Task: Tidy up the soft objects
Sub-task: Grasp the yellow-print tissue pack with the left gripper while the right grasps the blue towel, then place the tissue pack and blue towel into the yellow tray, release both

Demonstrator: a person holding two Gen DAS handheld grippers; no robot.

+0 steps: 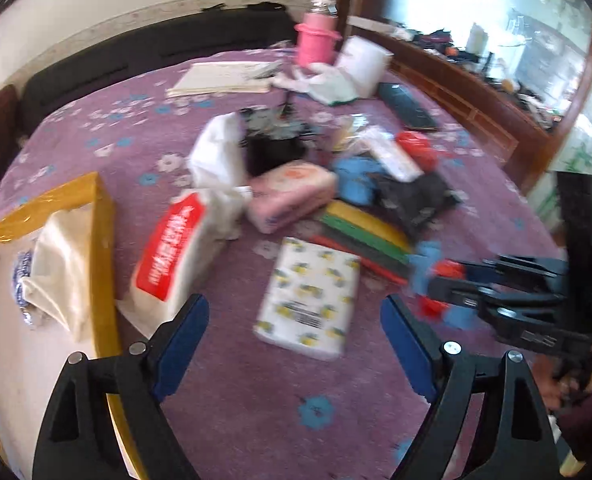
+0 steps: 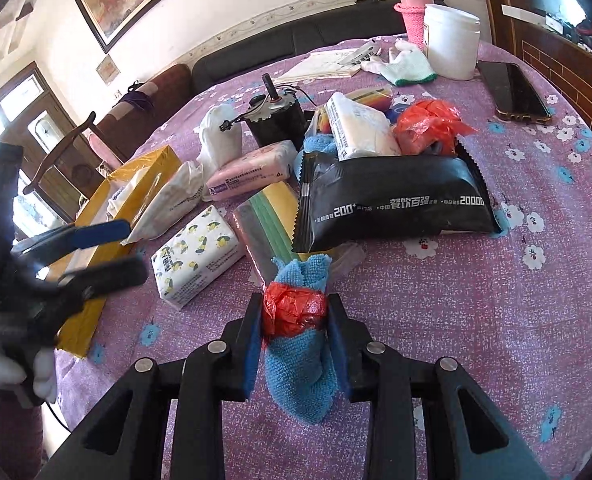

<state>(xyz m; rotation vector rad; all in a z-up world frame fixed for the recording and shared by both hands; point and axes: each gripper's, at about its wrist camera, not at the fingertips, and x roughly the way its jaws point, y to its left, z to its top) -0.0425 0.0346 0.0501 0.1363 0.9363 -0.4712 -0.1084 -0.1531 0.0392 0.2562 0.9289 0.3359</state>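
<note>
My right gripper (image 2: 296, 304) is shut on a rolled blue cloth (image 2: 296, 372) bound with a red plastic band, held just above the purple flowered tablecloth (image 2: 476, 320). In the left wrist view that gripper (image 1: 436, 292) shows blurred at the right. My left gripper (image 1: 296, 308) stands open with nothing between its fingers, above a lemon-print tissue pack (image 1: 308, 300); from the right wrist view it (image 2: 108, 248) hovers at the left. Nearby lie a red-and-white tissue pack (image 1: 172, 256), a pink tissue pack (image 1: 292, 196), a yellow tissue box (image 1: 56, 248), a green-and-yellow sponge pack (image 2: 268, 220) and a black wipes pack (image 2: 392, 204).
A black motor (image 2: 276, 120), a red plastic bag (image 2: 432, 124), a white glove (image 2: 408, 64), a white tub (image 2: 450, 40), a pink bottle (image 2: 414, 4) and a phone (image 2: 516, 92) lie farther back. A white-gloved hand (image 2: 0, 364) holds the left tool. A dark sofa runs behind.
</note>
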